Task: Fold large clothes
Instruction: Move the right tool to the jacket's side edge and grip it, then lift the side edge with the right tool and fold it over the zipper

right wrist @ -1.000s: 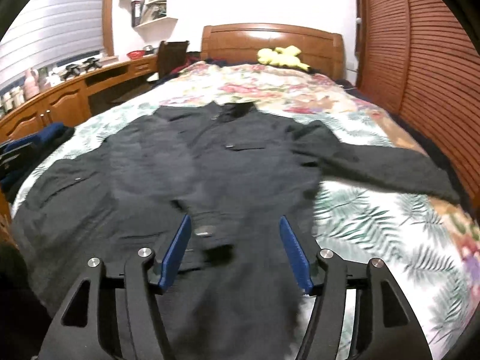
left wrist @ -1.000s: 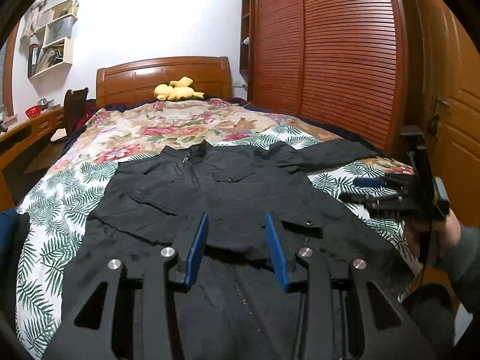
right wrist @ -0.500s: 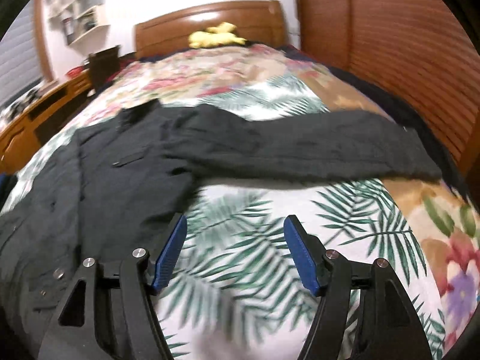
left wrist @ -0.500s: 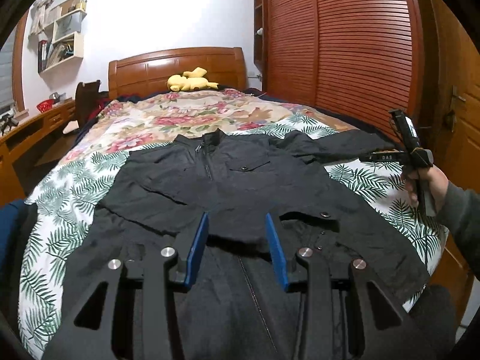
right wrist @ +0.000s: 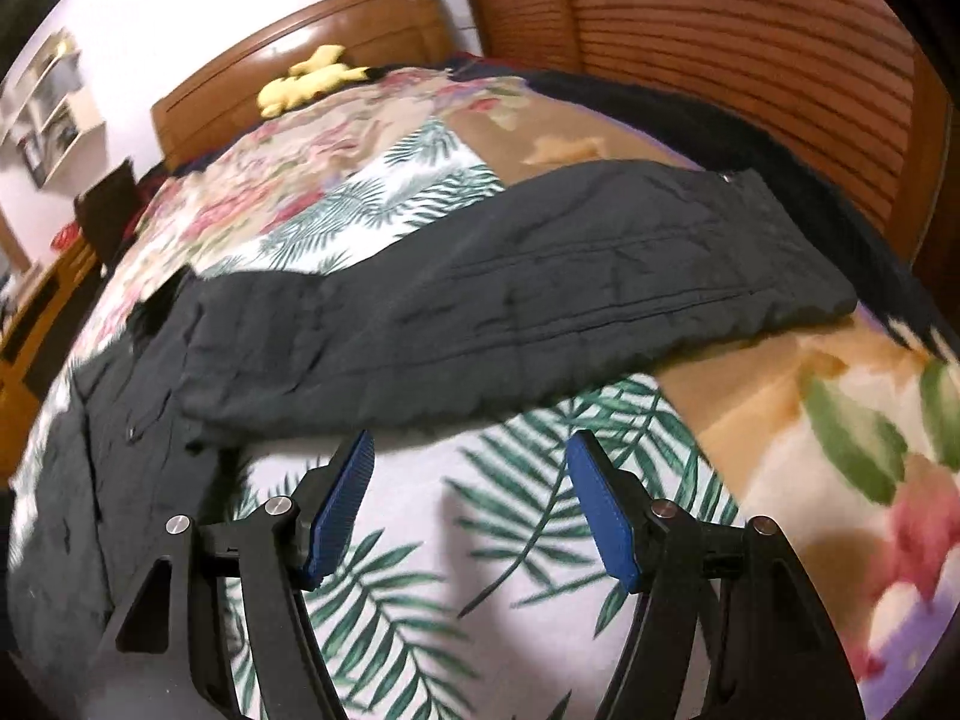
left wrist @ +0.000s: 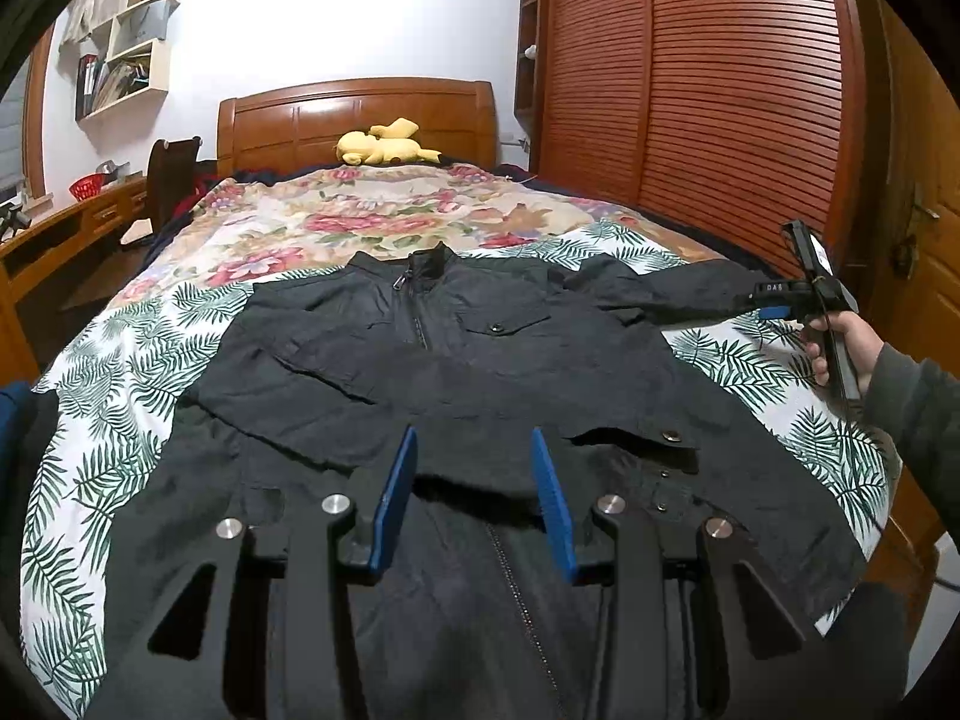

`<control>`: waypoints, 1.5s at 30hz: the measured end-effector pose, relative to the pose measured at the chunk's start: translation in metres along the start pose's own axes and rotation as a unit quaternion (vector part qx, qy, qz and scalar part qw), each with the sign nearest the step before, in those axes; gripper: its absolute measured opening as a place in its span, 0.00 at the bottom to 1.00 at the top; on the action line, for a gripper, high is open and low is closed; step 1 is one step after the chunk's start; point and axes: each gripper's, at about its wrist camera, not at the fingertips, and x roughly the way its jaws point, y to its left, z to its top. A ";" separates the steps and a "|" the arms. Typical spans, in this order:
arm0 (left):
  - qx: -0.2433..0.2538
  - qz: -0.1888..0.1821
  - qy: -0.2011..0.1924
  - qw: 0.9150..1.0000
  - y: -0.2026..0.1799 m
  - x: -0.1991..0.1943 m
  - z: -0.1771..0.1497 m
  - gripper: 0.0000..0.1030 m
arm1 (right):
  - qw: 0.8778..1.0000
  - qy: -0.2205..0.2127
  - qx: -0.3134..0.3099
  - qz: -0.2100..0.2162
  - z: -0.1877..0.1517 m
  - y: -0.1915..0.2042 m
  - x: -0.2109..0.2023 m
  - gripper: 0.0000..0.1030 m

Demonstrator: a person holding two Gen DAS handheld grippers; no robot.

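Observation:
A large black zip jacket point(left wrist: 468, 372) lies front up on the bed, collar toward the headboard. Its left sleeve is folded across the body. Its right sleeve point(right wrist: 540, 282) stretches out flat toward the wardrobe side. My left gripper point(left wrist: 474, 450) is open and empty, hovering over the jacket's lower front near the hem. My right gripper point(right wrist: 471, 450) is open and empty, low over the bedspread just short of the outstretched sleeve. It also shows in the left wrist view point(left wrist: 774, 306), held at the sleeve's cuff end.
The bed has a leaf and flower bedspread point(left wrist: 288, 222) and a wooden headboard point(left wrist: 354, 114) with a yellow plush toy point(left wrist: 384, 147). A slatted wooden wardrobe point(left wrist: 708, 90) runs along the right side. A desk and chair point(left wrist: 168, 180) stand to the left.
My right gripper has swung from over the jacket's body out to the right and down toward the outstretched sleeve. My left gripper has stayed open over the hem, with little shift.

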 end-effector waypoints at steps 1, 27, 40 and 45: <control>0.000 -0.001 0.002 1.000 0.000 0.001 0.000 0.37 | 1.000 0.001 0.009 0.002 0.002 -0.003 0.002 0.67; -0.006 0.001 0.014 1.000 0.009 0.002 -0.005 0.37 | 0.995 -0.082 -0.035 -0.035 0.052 0.031 -0.023 0.03; -0.005 0.015 -0.005 1.000 0.016 -0.023 -0.010 0.37 | 0.930 -0.149 -0.292 0.165 -0.015 0.270 -0.138 0.03; -0.010 0.019 -0.013 1.000 0.025 -0.036 -0.012 0.37 | 0.913 -0.084 -0.346 0.199 -0.069 0.318 -0.132 0.03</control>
